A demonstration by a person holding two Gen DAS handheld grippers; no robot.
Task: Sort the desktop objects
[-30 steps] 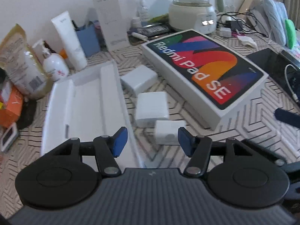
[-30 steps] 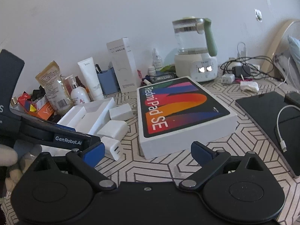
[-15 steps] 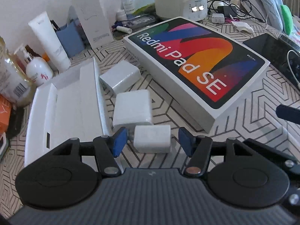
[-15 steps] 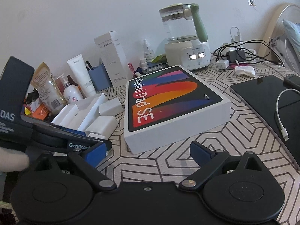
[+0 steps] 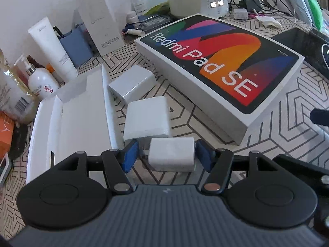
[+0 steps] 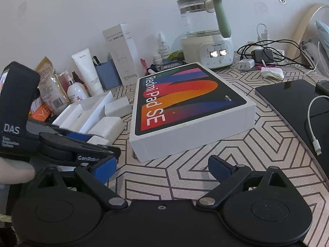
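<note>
Three white charger blocks lie in a row beside an open white box tray [image 5: 72, 121]. My left gripper [image 5: 166, 154] is open, its blue pads either side of the nearest small charger [image 5: 171, 154], with gaps on both sides. The middle charger [image 5: 147, 121] and the far charger [image 5: 132, 83] lie beyond it. My right gripper [image 6: 162, 168] is open and empty above bare table in front of the Redmi Pad SE box [image 6: 189, 107]. The left gripper [image 6: 61, 142] shows at the left of the right wrist view, hiding most of the small charger [image 6: 100, 141].
The Redmi Pad SE box [image 5: 218, 65] lies right of the chargers. A dark tablet [image 6: 296, 103] with a white cable sits far right. A kettle [image 6: 205, 30], a tall white carton [image 5: 96, 18], a tube, bottles and snack packs line the back and left.
My left gripper has moved forward and down until its open pads sit around the nearest small charger. The right gripper has drifted slightly and stayed open.
</note>
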